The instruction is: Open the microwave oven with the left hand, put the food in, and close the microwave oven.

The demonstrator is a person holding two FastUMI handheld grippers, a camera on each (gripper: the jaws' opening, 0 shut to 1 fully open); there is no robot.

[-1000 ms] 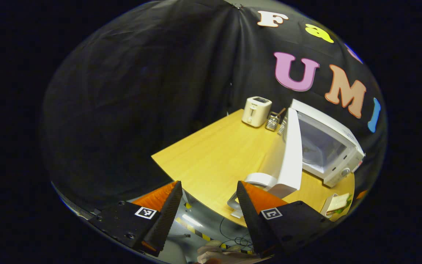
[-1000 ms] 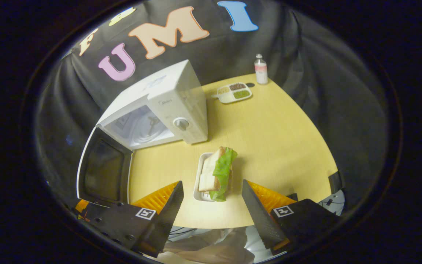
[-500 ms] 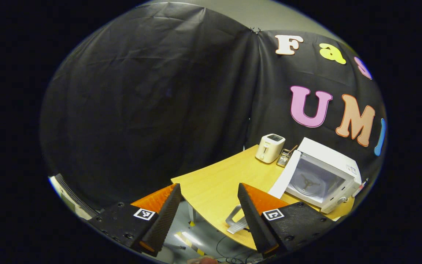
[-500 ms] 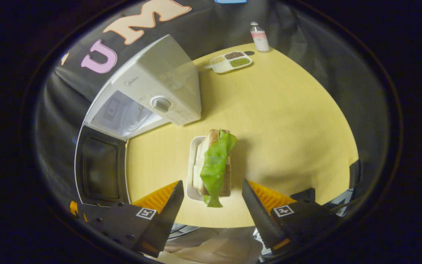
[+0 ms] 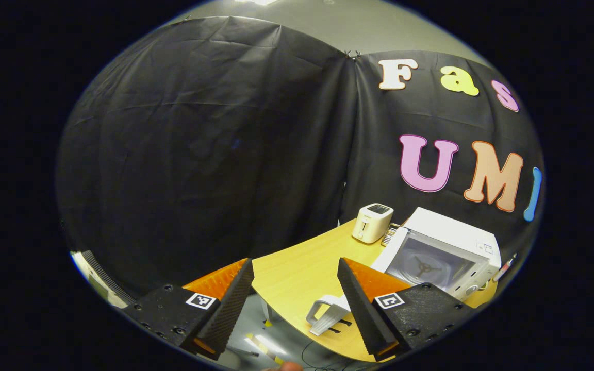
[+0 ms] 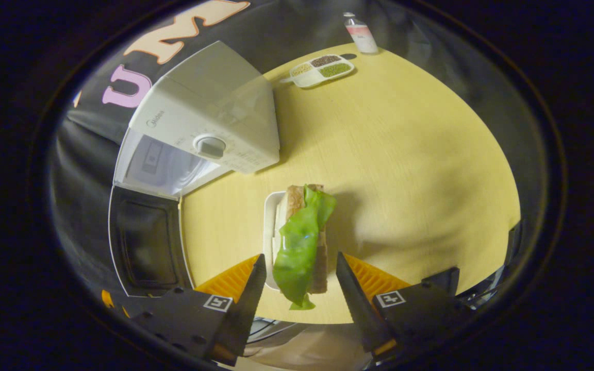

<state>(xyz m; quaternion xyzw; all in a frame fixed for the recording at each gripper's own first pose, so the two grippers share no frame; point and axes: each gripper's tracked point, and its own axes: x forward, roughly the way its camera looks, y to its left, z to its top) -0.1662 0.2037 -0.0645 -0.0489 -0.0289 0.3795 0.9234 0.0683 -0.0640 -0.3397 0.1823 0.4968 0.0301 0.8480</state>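
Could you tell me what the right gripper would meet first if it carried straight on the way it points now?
Most likely the sandwich on its small tray, which sits between the open right gripper fingers.

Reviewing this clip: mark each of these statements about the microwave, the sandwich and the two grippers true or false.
1. The microwave door is shut. False: it is swung open, the cavity showing.
2. The sandwich lies on a white tray on the table. True.
3. The right gripper is shut on the sandwich. False: its fingers stand open on either side of it.
4. The left gripper is open and holds nothing. True.
5. A toaster stands beside the microwave. True.
6. The sandwich is inside the microwave. False: it is on the table in front.
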